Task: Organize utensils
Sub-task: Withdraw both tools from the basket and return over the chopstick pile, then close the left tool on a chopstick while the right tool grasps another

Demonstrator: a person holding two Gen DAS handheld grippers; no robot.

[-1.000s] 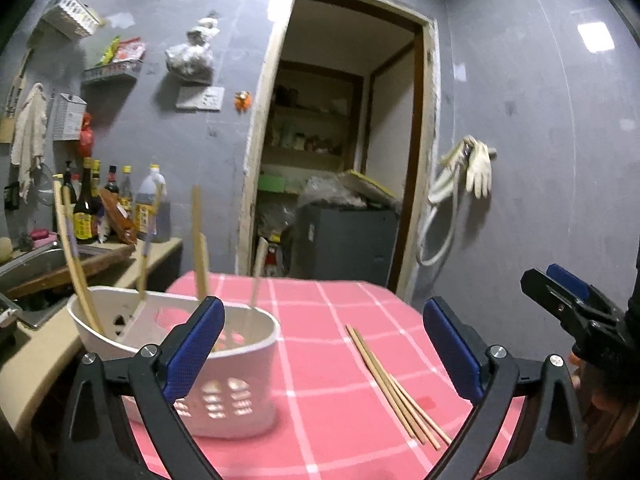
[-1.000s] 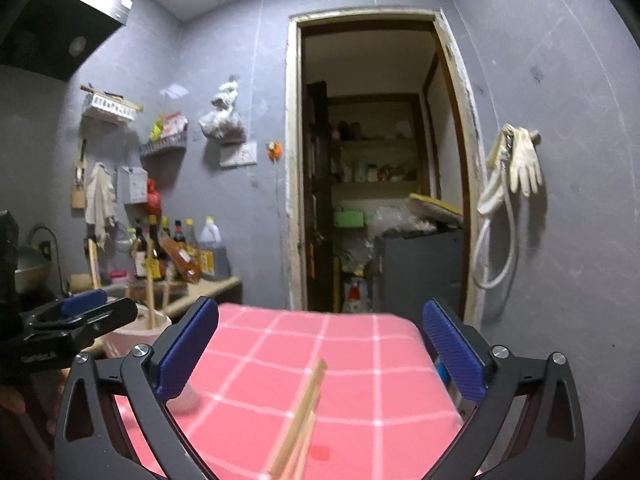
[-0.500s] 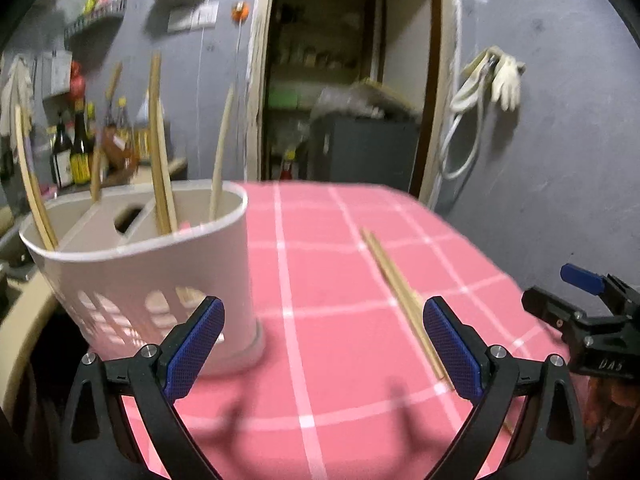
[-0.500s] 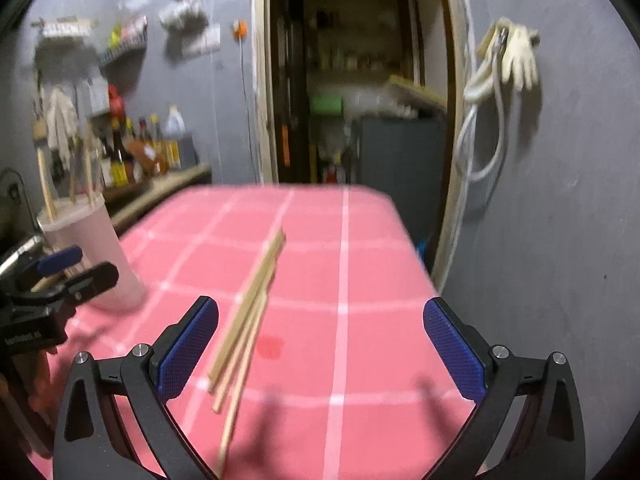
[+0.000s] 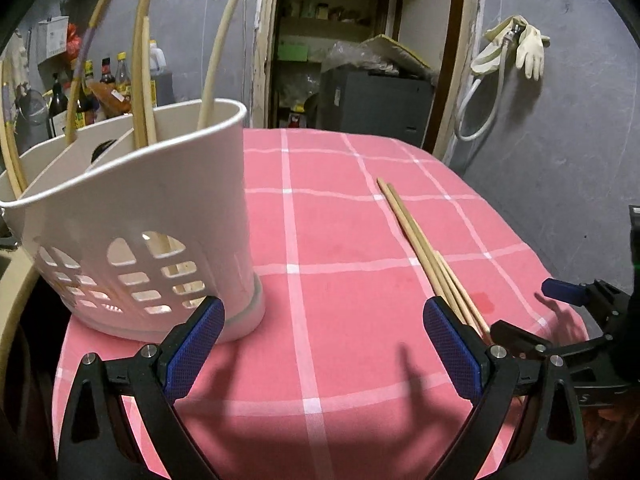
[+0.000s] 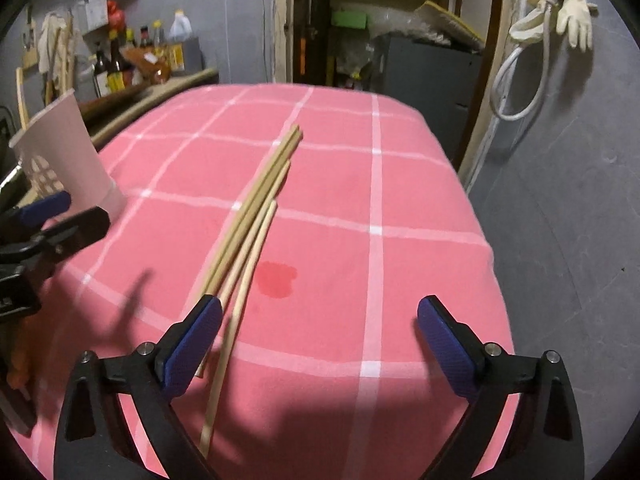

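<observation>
Several loose wooden chopsticks (image 5: 424,248) (image 6: 256,208) lie in a bundle on the pink checked tablecloth (image 5: 320,220). A white slotted utensil holder (image 5: 160,200) (image 6: 68,148) stands at the table's left with several chopsticks upright in it. My left gripper (image 5: 320,312) hangs open just in front of the holder's base, nothing between its fingers. My right gripper (image 6: 320,304) tilts down over the bundle's near ends, which run under its left finger. Its jaws stand wide and are closing, and the pads press on nothing. Each gripper shows at the edge of the other's view (image 5: 536,312) (image 6: 60,216).
A red stain (image 6: 276,276) marks the cloth beside the bundle. Bottles (image 5: 108,84) crowd a counter behind the holder. An open doorway with a grey cabinet (image 5: 372,100) lies beyond the table. Rubber gloves and a hose (image 5: 520,44) hang on the right wall, near the table's edge.
Both grippers have sunk and tipped down toward the table. The holder now fills the left wrist view's left side. The chopsticks have come close under the right gripper, whose jaws have narrowed slightly.
</observation>
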